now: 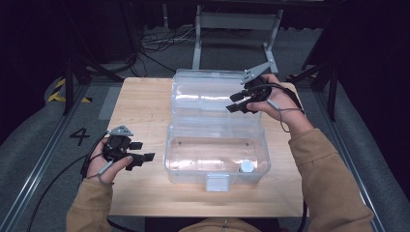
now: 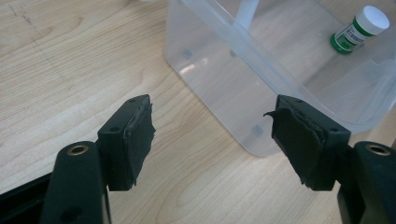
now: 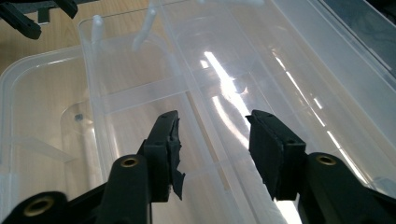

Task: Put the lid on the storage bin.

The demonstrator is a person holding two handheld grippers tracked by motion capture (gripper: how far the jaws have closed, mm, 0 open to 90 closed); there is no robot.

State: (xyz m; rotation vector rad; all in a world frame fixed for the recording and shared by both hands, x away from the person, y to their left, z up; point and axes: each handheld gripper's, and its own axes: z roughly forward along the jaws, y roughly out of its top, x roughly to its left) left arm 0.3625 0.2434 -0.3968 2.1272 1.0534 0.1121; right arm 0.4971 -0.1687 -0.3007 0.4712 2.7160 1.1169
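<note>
Reaching over the open lid [image 1: 212, 92] at 1 o'clock, right gripper [image 1: 238, 102] half-open, empty; bottle [image 1: 247, 167] already lying in box [image 1: 169, 150]; left gripper [image 1: 142, 153] wide, idling; closing remaining.

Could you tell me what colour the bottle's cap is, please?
White, on a green-labelled bottle inside the clear box; clearest in the left gripper view.

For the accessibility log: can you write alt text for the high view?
An open clear plastic storage box sits on a light wooden table, its lid folded back and a small white-capped bottle inside. The right claw hovers open over the lid; the left claw waits open beside the box.
</note>
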